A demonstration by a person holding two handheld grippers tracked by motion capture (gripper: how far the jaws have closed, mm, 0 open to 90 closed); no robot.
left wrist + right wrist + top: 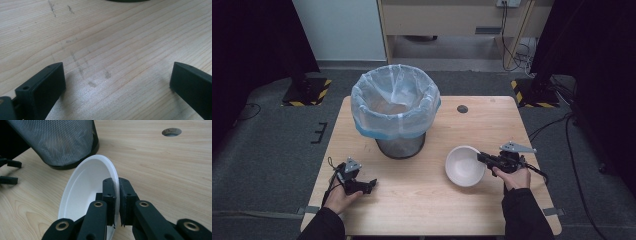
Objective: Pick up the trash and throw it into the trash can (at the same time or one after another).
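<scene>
A white bowl hangs tilted just off the wooden table, right of the middle. My right gripper is shut on its right rim. In the right gripper view the two black jaws pinch the thin rim of the bowl, one pad inside and one outside, at my right gripper. My left gripper rests low over the table at the front left, in a hand. Its jaws stand wide apart in the left gripper view, my left gripper holding nothing over bare wood.
A black mesh bin lined with a pale blue bag stands at the table's middle back. A round cable hole lies at the back right. Dark stands and cables sit on the floor beyond the table.
</scene>
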